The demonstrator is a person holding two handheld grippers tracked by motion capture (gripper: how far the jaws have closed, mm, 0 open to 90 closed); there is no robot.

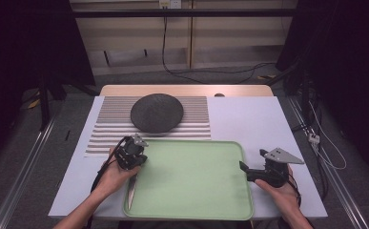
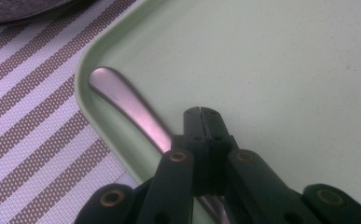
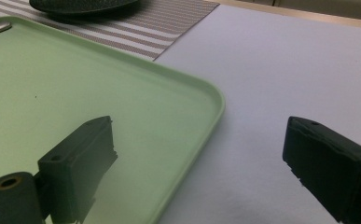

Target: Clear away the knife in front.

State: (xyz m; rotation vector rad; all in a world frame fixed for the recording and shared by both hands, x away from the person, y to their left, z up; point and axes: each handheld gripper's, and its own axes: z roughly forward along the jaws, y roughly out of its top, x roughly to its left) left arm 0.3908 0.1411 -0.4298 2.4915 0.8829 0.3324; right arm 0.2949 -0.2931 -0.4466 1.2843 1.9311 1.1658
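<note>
Presently the left gripper sits at the green tray's nine o'clock edge, jaws fully closed with nothing between them, directly above a metal knife lying along that inner edge. Right gripper, at three o'clock, stands wide open and empty, straddling the tray rim.

A table with a pale top and a wooden far edge stands on grey carpet. Behind it runs a light panelled wall, with a black cable hanging down to the floor. Dark curtains fill the upper left and upper right.
</note>
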